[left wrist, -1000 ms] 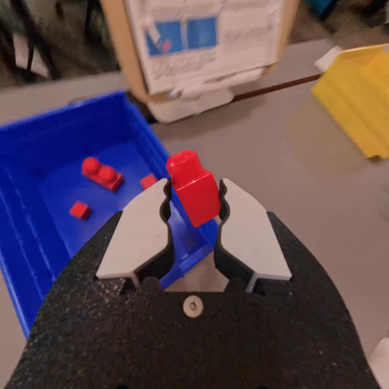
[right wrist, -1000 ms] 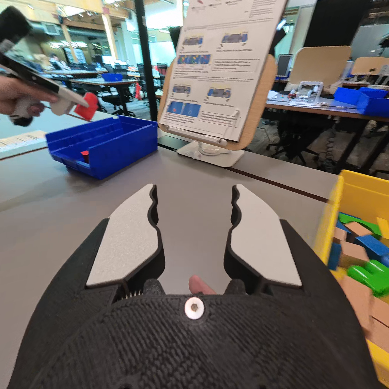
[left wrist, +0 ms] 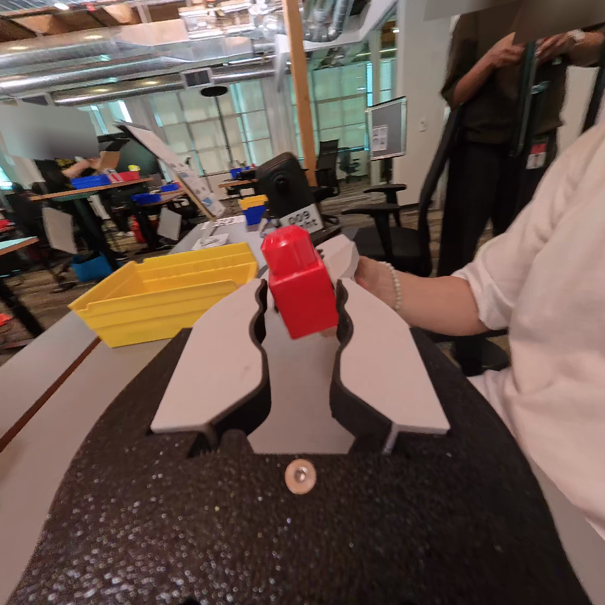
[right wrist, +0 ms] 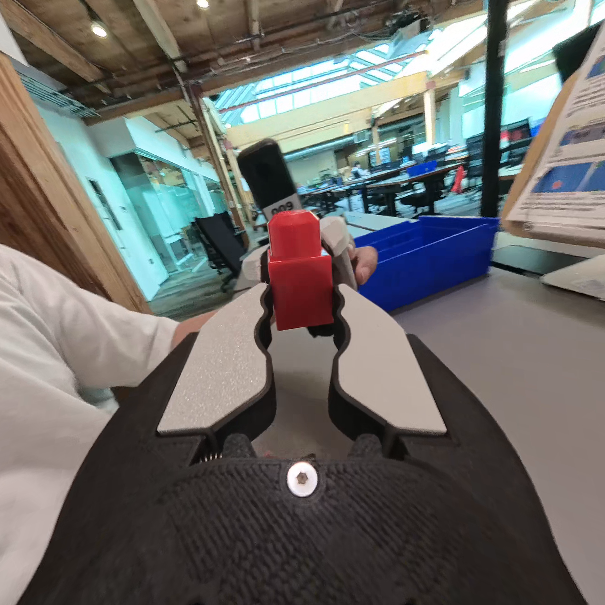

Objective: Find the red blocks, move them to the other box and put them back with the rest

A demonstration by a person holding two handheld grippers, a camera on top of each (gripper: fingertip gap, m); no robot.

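- Both tools pinch one red block (right wrist: 299, 288) in mid-air over the table: the left tool (left wrist: 302, 307) and the right tool (right wrist: 302, 306) face each other.
- If either lets go unevenly, the block could twist and drop.
- Yellow box (left wrist: 163, 294) and blue box (right wrist: 425, 262) sit at opposite table ends, nothing between.

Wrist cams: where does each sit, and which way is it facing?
Left wrist view: on the left hand-held gripper, looking along its fingers past the red block to the yellow bin; white sleeve at right.
Right wrist view: on the right hand-held gripper, facing the blue bin; sleeve at left.
Shared: the same block and the opposite gripper behind it.
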